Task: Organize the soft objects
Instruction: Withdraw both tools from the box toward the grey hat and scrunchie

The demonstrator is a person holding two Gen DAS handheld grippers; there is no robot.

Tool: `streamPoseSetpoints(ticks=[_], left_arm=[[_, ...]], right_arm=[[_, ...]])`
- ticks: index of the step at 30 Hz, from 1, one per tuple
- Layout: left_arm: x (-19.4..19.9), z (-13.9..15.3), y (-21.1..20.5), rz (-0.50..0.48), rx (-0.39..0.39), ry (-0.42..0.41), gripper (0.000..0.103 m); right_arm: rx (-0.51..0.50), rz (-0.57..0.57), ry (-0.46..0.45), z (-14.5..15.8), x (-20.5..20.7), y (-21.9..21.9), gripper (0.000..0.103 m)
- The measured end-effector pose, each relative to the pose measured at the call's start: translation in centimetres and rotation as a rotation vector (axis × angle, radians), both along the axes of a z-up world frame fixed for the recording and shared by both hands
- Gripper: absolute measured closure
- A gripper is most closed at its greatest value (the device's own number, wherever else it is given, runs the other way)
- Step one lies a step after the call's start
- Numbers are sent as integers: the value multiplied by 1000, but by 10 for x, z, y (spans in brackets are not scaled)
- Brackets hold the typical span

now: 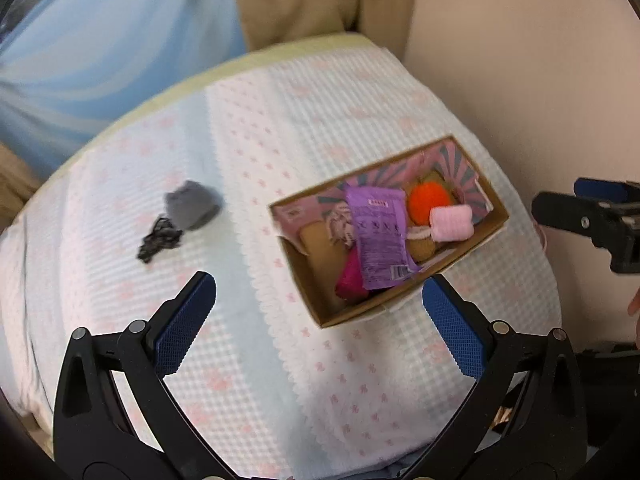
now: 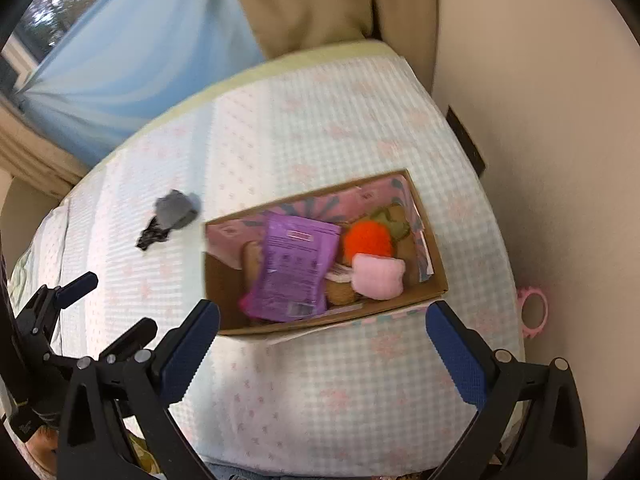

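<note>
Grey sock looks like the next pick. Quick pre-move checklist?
1. Left claw open and empty: ok.
2. Right claw open and empty: ok.
3. Grey sock on the bed cover, nothing on top: ok.
4. Black tangle separate from the sock: cannot tell, they look in contact.
5. Free room in the box for the sock: cannot tell, the purple packet hides the middle.

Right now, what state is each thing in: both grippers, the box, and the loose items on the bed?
Left gripper: open, holding nothing.
Right gripper: open, holding nothing.
Cardboard box: open-topped, filled, resting on the bed.
Purple packet: lying on top of the box contents.
Pink roll: inside the box, beside the orange ball.
Grey sock: bunched up, outside the box.
Black hair tie: on the bed, beside the sock.
</note>
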State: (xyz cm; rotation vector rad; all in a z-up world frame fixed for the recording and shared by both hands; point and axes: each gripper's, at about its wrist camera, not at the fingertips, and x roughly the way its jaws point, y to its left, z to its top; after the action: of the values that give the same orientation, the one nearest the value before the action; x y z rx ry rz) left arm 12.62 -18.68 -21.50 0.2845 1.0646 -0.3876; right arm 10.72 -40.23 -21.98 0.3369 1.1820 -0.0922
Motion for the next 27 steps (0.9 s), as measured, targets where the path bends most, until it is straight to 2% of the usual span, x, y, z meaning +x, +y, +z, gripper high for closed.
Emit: streamPoseSetpoints(ticks=[6,9,12,19,27], left_arm=[[-33,54,45,94,-2,-151,0],[-48,78,70,150,-29,-231,0],[-57,90,95,213,-54,-261,0],[-69,95,139,311,-52,-285,0],[-49,75,191,389,-37,-259,0]], right_arm=[[-61,43,-109,56,-31,38,0],[-119,73,-172,80,-45,59,0],[-116,117,-230,95,-53,76,0],[-98,190,-291,104,-50,106,0],[-85,251,-330,102,-22,137,0]])
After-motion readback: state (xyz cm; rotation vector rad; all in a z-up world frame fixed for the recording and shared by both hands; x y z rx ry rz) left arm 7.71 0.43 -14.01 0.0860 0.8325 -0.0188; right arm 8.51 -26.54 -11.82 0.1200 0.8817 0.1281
